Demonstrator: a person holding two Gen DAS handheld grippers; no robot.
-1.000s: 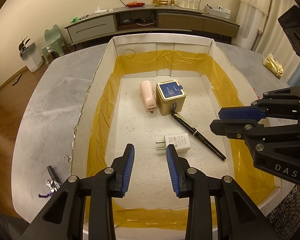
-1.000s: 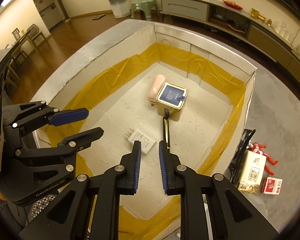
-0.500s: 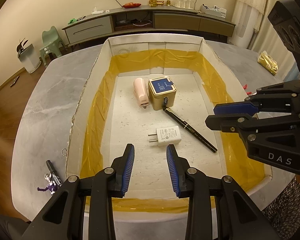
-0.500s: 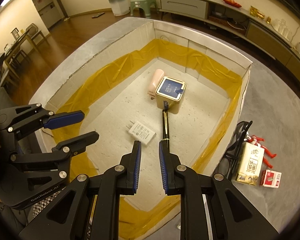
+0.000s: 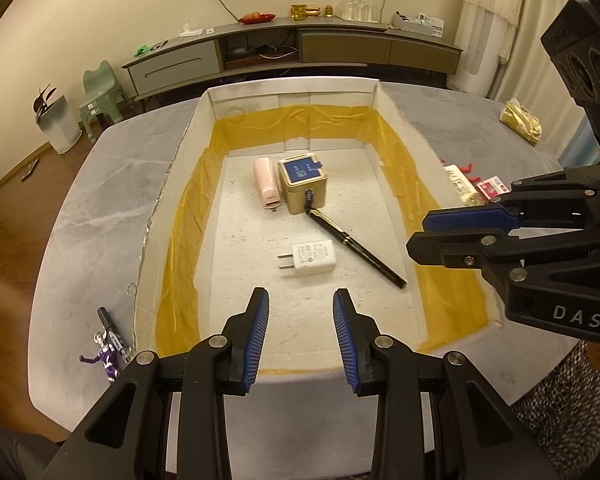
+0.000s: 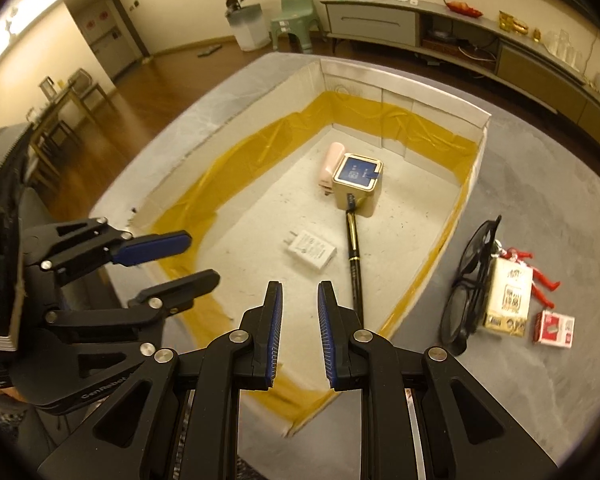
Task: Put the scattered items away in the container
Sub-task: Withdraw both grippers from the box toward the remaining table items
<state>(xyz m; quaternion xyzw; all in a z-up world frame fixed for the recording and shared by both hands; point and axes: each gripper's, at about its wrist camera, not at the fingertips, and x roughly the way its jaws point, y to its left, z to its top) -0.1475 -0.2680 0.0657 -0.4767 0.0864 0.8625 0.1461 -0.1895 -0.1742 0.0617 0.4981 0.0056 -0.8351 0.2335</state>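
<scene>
Left claw [image 5: 300, 336] is hanging at the bottom centre of its own frame, fingers spread wide with nothing between them, over the near rim of the box [image 5: 396, 104]. Right claw [image 6: 299, 332] is sitting at the bottom centre of its frame, fingers parted by a narrower gap, gripping nothing, also above the box's near edge. Each claw is showing in the other's view: right one at the right edge, left one at the left edge, both touching nothing.

Box is standing on the grey bench [image 5: 100, 200], white walls with yellow tape along the inside. Lying inside: a gold tin [image 5: 303, 184] with a blue lid, a pink case [image 5: 266, 183] just beside it on its left, a black pen [image 5: 356, 249] with one end against the tin, a white charger [image 5: 313, 258] near the pen.

Lying outside on the bench: a purple figure [image 5: 105, 356] and marker [image 5: 114, 334] at lower left of the left view; black glasses [image 6: 470, 280], a tissue pack [image 6: 508, 298], a red figure [image 6: 540, 276] and a red card pack [image 6: 554, 328] at right of the right view.
</scene>
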